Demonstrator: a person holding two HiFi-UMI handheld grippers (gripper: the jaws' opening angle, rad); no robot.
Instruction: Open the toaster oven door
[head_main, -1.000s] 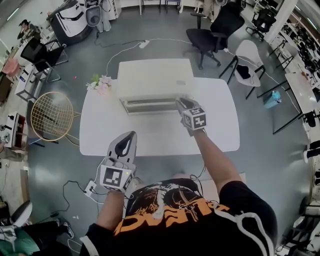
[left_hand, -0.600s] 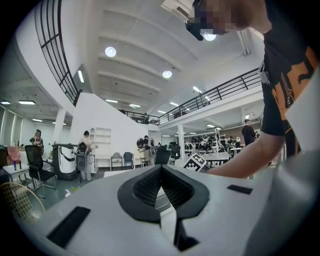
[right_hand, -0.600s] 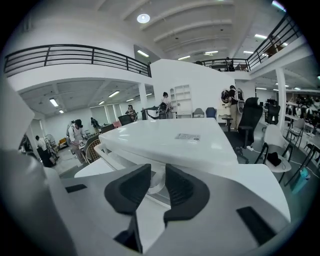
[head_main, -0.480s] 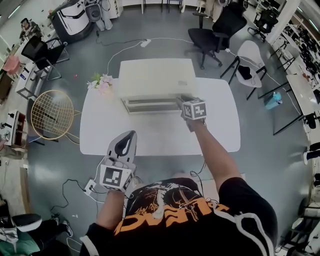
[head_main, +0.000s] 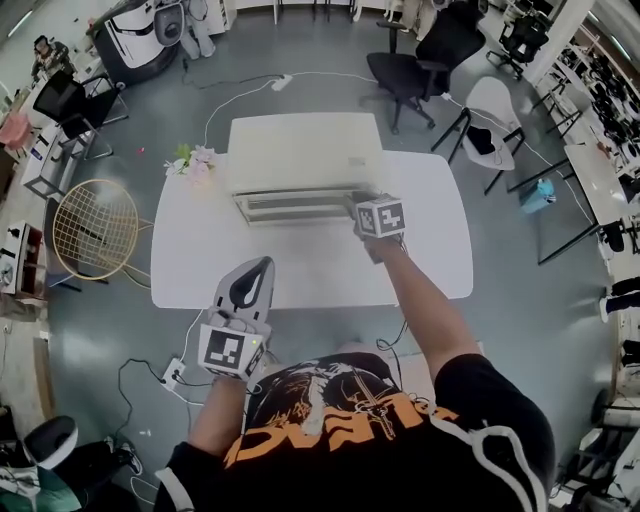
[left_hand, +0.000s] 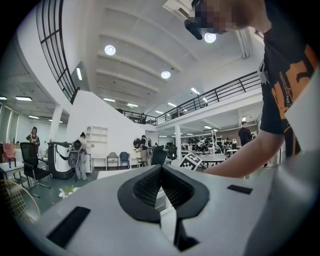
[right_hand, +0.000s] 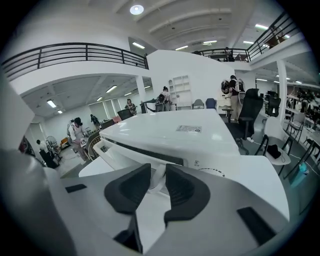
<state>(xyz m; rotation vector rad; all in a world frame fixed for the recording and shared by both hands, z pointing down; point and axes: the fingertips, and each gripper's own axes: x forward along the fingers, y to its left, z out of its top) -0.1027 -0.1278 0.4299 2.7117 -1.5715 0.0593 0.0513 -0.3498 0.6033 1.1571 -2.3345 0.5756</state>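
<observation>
The white, boxy, smooth-topped toaster oven (head_main: 300, 150) lies with its long side running left to right across the white rounded table (head_main: 200, 260), its front facing the person. A dark slot runs under its top front edge, and a printed label sits on the glossy lid.

The right gripper (head_main: 358, 204) is at the front's right end, so the oven's body stretches ahead and to its left. Its ribbed black pads (right_hand: 182, 187) have just been closing and now clasp the end of the oven's white bar handle (right_hand: 156, 181).

The left gripper (head_main: 258, 270) hangs well back from the oven, at the table's near edge, with its pads pressed together on nothing.
</observation>
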